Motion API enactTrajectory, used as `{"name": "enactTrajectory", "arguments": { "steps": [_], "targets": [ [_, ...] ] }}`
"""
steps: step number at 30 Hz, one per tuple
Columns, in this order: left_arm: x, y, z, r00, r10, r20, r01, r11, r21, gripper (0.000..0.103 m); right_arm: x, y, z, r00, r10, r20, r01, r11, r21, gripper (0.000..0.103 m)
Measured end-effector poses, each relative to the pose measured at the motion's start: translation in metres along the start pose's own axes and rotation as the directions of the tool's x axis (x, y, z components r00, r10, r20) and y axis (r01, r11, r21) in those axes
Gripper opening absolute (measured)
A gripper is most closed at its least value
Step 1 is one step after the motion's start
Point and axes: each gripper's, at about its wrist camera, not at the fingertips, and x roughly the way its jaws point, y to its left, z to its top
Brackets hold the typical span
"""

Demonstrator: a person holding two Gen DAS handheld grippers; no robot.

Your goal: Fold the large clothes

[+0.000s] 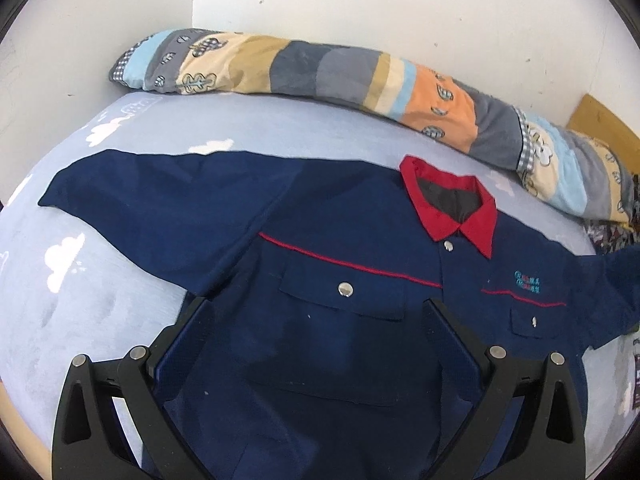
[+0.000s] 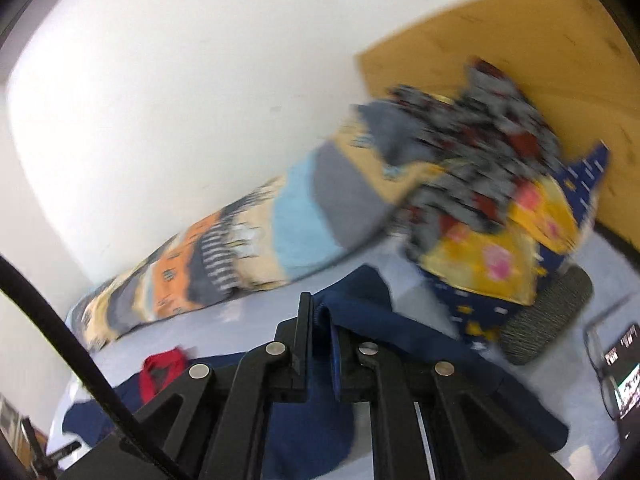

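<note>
I see the navy work shirt [image 1: 320, 216] spread front-up on the pale blue bed sheet [image 1: 100, 312], its red collar [image 1: 452, 208] toward the striped bolster [image 1: 320, 76] along the wall. My left gripper [image 1: 316, 308] hangs over the shirt's chest below the collar, fingers wide apart with nothing between them. My right gripper [image 2: 320, 320] is clamped together on a fold of the shirt's navy fabric, lifted off the sheet, bolster beyond it.

One navy jacket [image 1: 312, 216], one long patchwork quilt [image 1: 328, 72], two hand-held grippers [image 1: 316, 308].
</note>
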Motion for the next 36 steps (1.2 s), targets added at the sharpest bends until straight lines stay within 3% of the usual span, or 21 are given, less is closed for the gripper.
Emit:
{"name": "enactTrajectory", "arguments": {
  "steps": [4,9,15,19,21,23,24,25,26,27,28,30,32,33,36],
  "targets": [
    [-0.013,0.01,0.004,1.0,-0.014,0.017,0.014,1.0,-0.021,0.103,-0.005,0.093,-0.006,0.999,0.035,-0.023,-0.038,0.987,-0.159,0.008],
    [-0.03,0.03,0.01,0.999,-0.001,0.05,0.004,0.999,-0.044,0.103,0.003,0.223,-0.041,0.991,0.095,-0.095,-0.123,0.922,-0.366,0.008],
    [-0.047,0.066,0.013,0.997,0.016,0.071,-0.011,0.997,-0.073,0.103,0.055,0.351,-0.136,0.969,0.103,-0.224,-0.208,0.83,-0.517,0.008],
    [-0.051,0.084,0.013,0.998,0.025,0.066,-0.019,0.996,-0.087,0.103,0.119,0.411,-0.231,0.95,0.012,-0.311,-0.207,0.77,-0.603,0.008],
    [-0.055,0.091,0.014,0.997,0.025,0.072,-0.019,0.996,-0.085,0.103,0.151,0.436,-0.289,0.946,-0.11,-0.304,-0.156,0.667,-0.728,0.008],
    [-0.059,0.096,0.016,0.995,0.04,0.087,-0.033,0.996,-0.081,0.103,0.174,0.457,-0.356,0.939,-0.237,-0.249,-0.11,0.48,-0.871,0.008],
    [-0.06,0.098,0.017,0.995,0.045,0.092,-0.038,0.996,-0.082,0.103,0.176,0.463,-0.376,0.942,-0.276,-0.189,-0.071,0.387,-0.919,0.016],
    [-0.063,0.101,0.017,0.995,0.043,0.095,-0.035,0.996,-0.084,0.103,0.176,0.469,-0.396,0.946,-0.306,-0.105,-0.017,0.277,-0.961,0.016],
    [-0.064,0.104,0.017,0.995,0.037,0.098,-0.028,0.996,-0.088,0.103,0.173,0.472,-0.409,0.949,-0.315,-0.019,0.042,0.188,-0.981,0.017],
    [-0.065,0.106,0.018,0.994,0.034,0.102,-0.025,0.995,-0.096,0.103,0.171,0.473,-0.416,0.949,-0.315,0.028,0.074,0.135,-0.988,0.022],
    [-0.067,0.109,0.019,0.994,0.036,0.107,-0.024,0.994,-0.109,0.103,0.168,0.474,-0.418,0.949,-0.312,0.05,0.086,0.103,-0.991,0.027],
    [-0.069,0.113,0.02,0.993,0.033,0.11,-0.019,0.992,-0.125,0.103,0.16,0.473,-0.417,0.951,-0.302,0.068,0.088,0.052,-0.995,0.055],
    [-0.068,0.115,0.021,0.993,0.035,0.11,-0.02,0.99,-0.139,0.103,0.149,0.478,-0.414,0.959,-0.279,0.052,0.065,0.036,-0.997,0.077],
    [-0.068,0.115,0.021,0.994,0.034,0.108,-0.019,0.99,-0.138,0.103,0.142,0.481,-0.414,0.96,-0.278,0.038,0.045,0.019,-0.999,0.083],
    [-0.068,0.115,0.022,0.992,0.049,0.115,-0.032,0.99,-0.14,0.103,0.122,0.484,-0.421,0.962,-0.269,0.048,0.02,-0.106,-0.994,0.083]
  ]
}}
